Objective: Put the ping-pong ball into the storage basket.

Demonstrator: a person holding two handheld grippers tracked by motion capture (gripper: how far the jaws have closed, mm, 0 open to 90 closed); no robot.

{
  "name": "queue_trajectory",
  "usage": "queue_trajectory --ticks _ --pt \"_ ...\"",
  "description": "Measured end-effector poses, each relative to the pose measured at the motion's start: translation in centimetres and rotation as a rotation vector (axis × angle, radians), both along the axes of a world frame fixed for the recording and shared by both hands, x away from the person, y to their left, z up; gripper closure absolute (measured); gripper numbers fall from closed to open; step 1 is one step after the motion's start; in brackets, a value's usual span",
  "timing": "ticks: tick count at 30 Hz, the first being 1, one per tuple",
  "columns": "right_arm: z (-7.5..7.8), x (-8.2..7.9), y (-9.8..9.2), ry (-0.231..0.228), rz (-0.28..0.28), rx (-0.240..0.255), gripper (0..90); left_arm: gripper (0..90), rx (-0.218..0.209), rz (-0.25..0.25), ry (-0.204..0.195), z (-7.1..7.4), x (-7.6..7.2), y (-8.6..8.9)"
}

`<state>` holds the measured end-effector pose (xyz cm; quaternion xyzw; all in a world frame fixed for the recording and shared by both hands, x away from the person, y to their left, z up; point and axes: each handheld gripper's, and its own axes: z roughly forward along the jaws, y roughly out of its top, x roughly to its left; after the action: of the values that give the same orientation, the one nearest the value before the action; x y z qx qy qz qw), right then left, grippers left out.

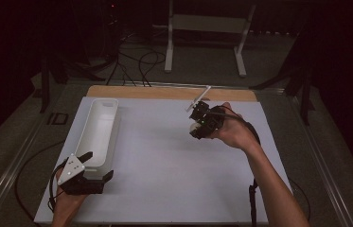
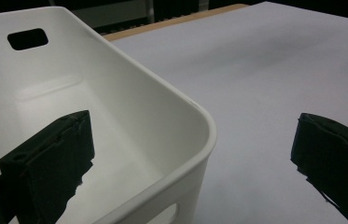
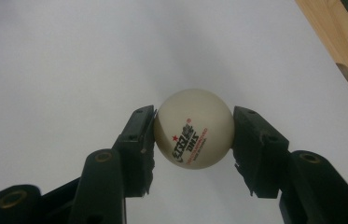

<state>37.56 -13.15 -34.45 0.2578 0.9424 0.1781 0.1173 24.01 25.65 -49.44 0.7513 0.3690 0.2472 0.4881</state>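
Gripper work at a white-covered desk (image 1: 164,156), seen from the high view: the right gripper (image 1: 198,124), held in a person's right hand (image 1: 233,132), hung above the far right part of the desk with a small pale ball (image 1: 194,127) just visible at its tip. The left gripper (image 1: 99,165), carried in the left hand (image 1: 67,201) at the near left corner, pointed at the near end of a long white plastic bin (image 1: 99,130) that lay lengthwise along the left edge of the desk; its jaws stood wide apart, one over the bin's near end and the other beside it above the desk. A bare wooden strip (image 1: 164,92) ran along the far edge of the desk.

From the left gripper view, the left gripper (image 2: 192,149) was open with nothing pressed between its black jaws. The bin's rounded near corner (image 2: 199,126) sat between them, one jaw inside the bin and the other well out over the white surface. A slot handle (image 2: 28,38) showed in the bin's far end wall.

From the right gripper view, the right gripper (image 3: 194,135) was clamped on a cream-white table tennis ball with red and black printed lettering (image 3: 194,128), both pads pressing its sides. The white desk surface (image 3: 69,56) lay beyond it, with the wooden strip (image 3: 339,46) at the upper right.
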Motion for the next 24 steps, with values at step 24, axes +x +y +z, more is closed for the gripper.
queue_trajectory --ticks 24 --pt "0.7 -0.1 1.7 -0.005 0.035 0.002 49.9 0.0 0.001 -0.003 -0.002 0.0 0.0 0.0"
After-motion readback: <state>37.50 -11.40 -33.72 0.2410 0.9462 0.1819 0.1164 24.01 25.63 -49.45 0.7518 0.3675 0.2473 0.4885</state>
